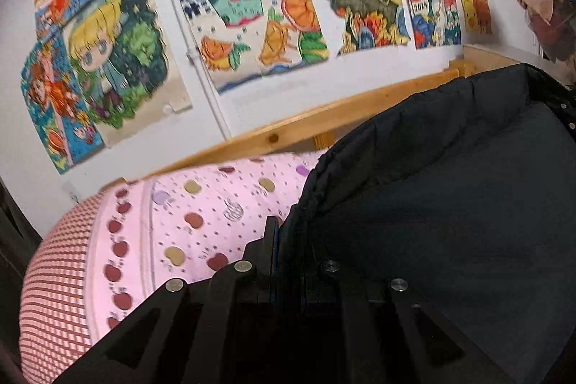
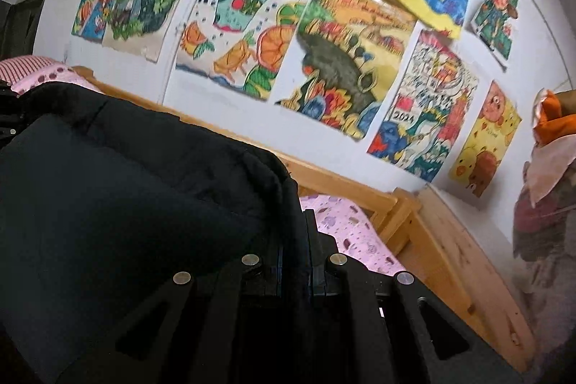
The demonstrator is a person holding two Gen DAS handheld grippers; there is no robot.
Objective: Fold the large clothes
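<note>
Left claw (image 1: 284,233): jaws drawn together, clamped on the side edge of the dark padded garment (image 1: 450,204), whose seam runs up and away from the pinch.

Right claw (image 2: 298,233): jaws likewise together, clamped on the opposite edge of the same garment (image 2: 126,186). The cloth bulges between the two grips as one broad, sagging panel, lifted above the bed rather than lying flat on it.

Bed: pink sheet with printed apples (image 1: 201,215) and a red-striped border toward its left end; a pale wooden frame rail (image 1: 288,132) runs along the far edge, against the wall.

Wall: white, covered with coloured children's drawings (image 2: 342,60). Soft toys (image 2: 540,175) sit at the right corner, just beyond the bed's end.

Risks, as judged:
- Each grip takes only a narrow bite on thick, slick-looking fabric; the garment's weight could pull an edge free, spoiling the fold.
- The slack middle may land bunched, leaving a crooked crease.
- The far edge of the garment sits near the rail; laid too far back, it could drape over the frame.
</note>
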